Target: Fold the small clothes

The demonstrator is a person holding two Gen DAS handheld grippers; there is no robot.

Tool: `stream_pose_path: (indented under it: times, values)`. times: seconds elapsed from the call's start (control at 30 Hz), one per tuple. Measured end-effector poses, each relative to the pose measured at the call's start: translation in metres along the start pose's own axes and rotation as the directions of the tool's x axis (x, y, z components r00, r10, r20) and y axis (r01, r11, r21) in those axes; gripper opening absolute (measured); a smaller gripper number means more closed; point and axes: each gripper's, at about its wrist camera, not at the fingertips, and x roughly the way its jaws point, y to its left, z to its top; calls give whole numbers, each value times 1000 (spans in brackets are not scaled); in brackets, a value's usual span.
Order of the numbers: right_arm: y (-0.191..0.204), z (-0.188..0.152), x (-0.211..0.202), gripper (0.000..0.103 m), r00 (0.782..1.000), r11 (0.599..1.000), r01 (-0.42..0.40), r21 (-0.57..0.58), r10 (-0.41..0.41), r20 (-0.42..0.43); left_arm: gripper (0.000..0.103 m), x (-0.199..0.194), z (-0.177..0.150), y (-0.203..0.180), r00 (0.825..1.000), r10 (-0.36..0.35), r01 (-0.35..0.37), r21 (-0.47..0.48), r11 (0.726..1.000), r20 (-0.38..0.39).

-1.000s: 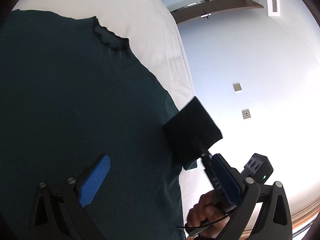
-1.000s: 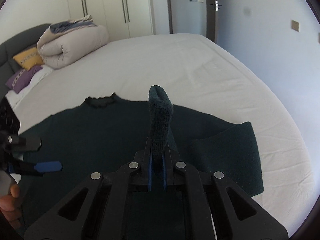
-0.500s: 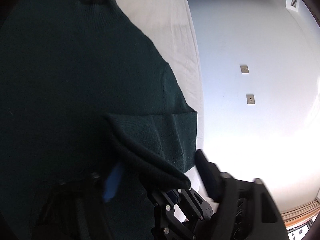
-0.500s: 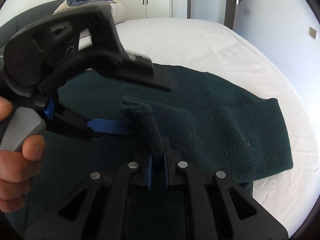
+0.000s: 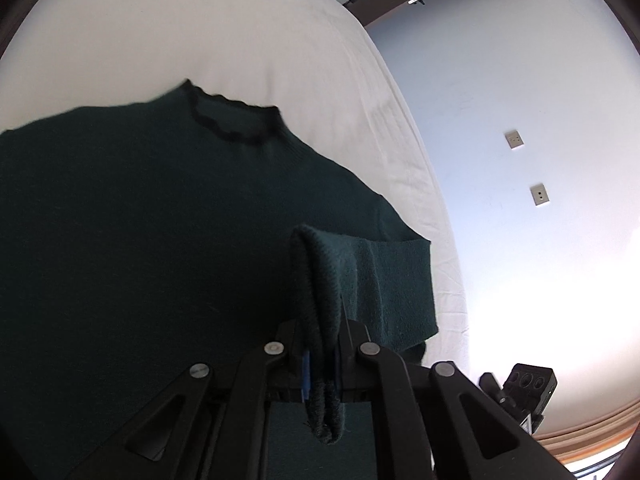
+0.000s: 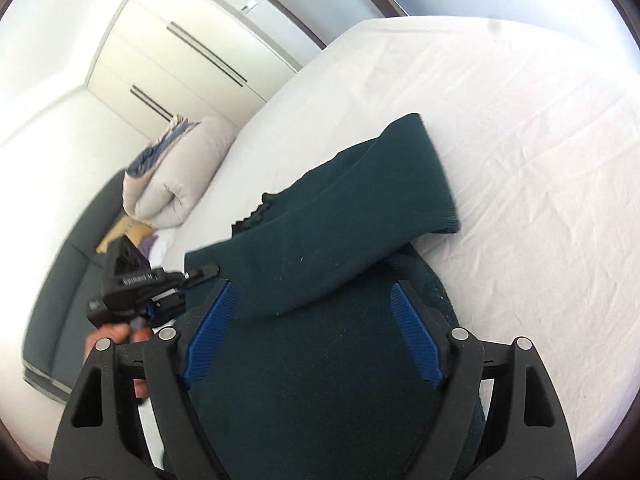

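A dark green knit sweater [image 5: 140, 240] lies flat on the white bed [image 5: 200, 32], its ruffled neck [image 5: 236, 124] away from me. My left gripper [image 5: 322, 364] is shut on the sleeve cuff [image 5: 320, 280] and holds the sleeve folded over the body. In the right wrist view the sweater [image 6: 320, 380] fills the middle, with the sleeve [image 6: 372, 208] folded across it. My right gripper [image 6: 316, 332] is open and empty above the sweater body. The left gripper [image 6: 136, 288] shows at the left there, in a hand.
A rolled beige duvet [image 6: 176, 176] and pillows lie by the dark headboard [image 6: 60, 288]. White wardrobes [image 6: 192, 56] stand behind. The bed edge runs by the wall with two sockets [image 5: 538, 196]. White sheet [image 6: 540, 200] lies to the right of the sweater.
The sleeve cuff passed from my right gripper to my left. The left closed on it; the right opened and drew back over the sweater body.
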Motion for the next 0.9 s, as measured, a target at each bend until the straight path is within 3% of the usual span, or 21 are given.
stream_pose_path:
  times: [0.17, 0.3, 0.5, 0.6, 0.9]
  values:
    - [-30, 29, 11, 79, 997, 983, -79, 167, 79, 8, 7, -24, 12, 42, 996, 78, -77, -37, 996, 49]
    - [-40, 36, 24, 79, 995, 968, -101, 230, 104, -3, 8, -30, 17, 58, 986, 146, -142, -50, 989, 79]
    - [-25, 63, 45, 79, 993, 960, -113, 255, 117, -3, 8, -40, 12, 68, 971, 212, -210, -29, 977, 108]
    - [-31, 75, 35, 79, 992, 961, -115, 253, 124, -21, 8, -45, 17, 73, 966, 231, -229, -30, 973, 116]
    - [-27, 111, 73, 79, 989, 968, -85, 237, 110, -94, 8, -39, 5, 79, 962, 255, -255, -17, 967, 99]
